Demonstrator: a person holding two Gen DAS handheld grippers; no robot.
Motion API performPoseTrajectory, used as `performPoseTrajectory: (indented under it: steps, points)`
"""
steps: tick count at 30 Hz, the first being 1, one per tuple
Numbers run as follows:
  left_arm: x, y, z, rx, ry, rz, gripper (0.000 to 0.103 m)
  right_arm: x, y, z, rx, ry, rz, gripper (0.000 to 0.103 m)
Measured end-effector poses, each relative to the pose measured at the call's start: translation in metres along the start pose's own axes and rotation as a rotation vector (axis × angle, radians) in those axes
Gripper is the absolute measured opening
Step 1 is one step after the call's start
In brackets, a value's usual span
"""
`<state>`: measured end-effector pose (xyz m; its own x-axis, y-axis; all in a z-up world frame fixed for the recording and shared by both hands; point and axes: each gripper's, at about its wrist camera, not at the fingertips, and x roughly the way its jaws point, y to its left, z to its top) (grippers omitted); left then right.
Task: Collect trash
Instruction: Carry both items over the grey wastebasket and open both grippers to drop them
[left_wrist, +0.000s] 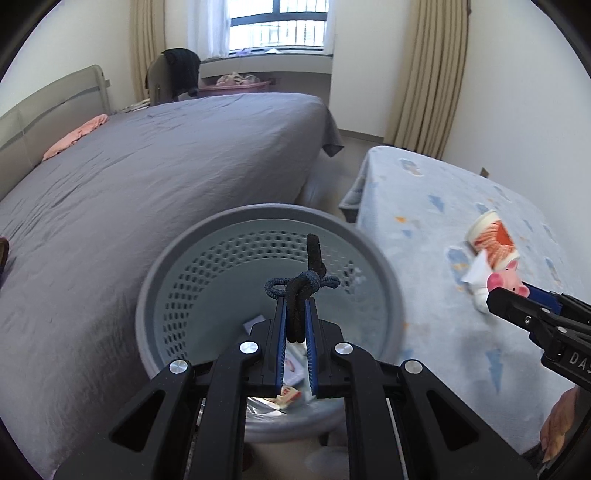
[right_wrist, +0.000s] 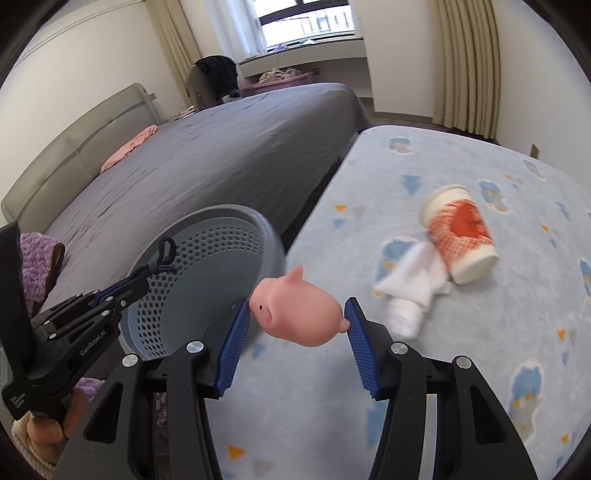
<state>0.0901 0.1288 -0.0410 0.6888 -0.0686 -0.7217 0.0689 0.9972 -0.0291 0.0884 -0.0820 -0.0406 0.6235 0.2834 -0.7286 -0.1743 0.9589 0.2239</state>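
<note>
The hair ties were pinched in the left tool, held over the basket so they could be dropped in. A pink pig toy was clamped, seemingly loosely, by the right tool above the blanketed surface, beside the basket's rim.

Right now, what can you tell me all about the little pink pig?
The pink pig looks like a smooth, soft rubber toy with pointed ears, a dark dot eye, a snout and a tiny curly tail. It lies sideways in the air, pinched between the blue ribbed jaws of the right gripper, snout at one jaw and tail at the other. It hangs above the patterned blue blanket, beside the grey basket.
</note>
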Motion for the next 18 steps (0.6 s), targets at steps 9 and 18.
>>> performPoseTrajectory:
  steps: [9,18]
  points:
    - [0.029,0.030,-0.009,-0.045,0.033,0.036,0.010,0.053,0.045,0.018,-0.084,0.055,0.049,0.051]
    - [0.042,0.047,-0.007,-0.094,0.055,0.049,0.014,0.080,0.061,0.031,-0.121,0.071,0.060,0.051]
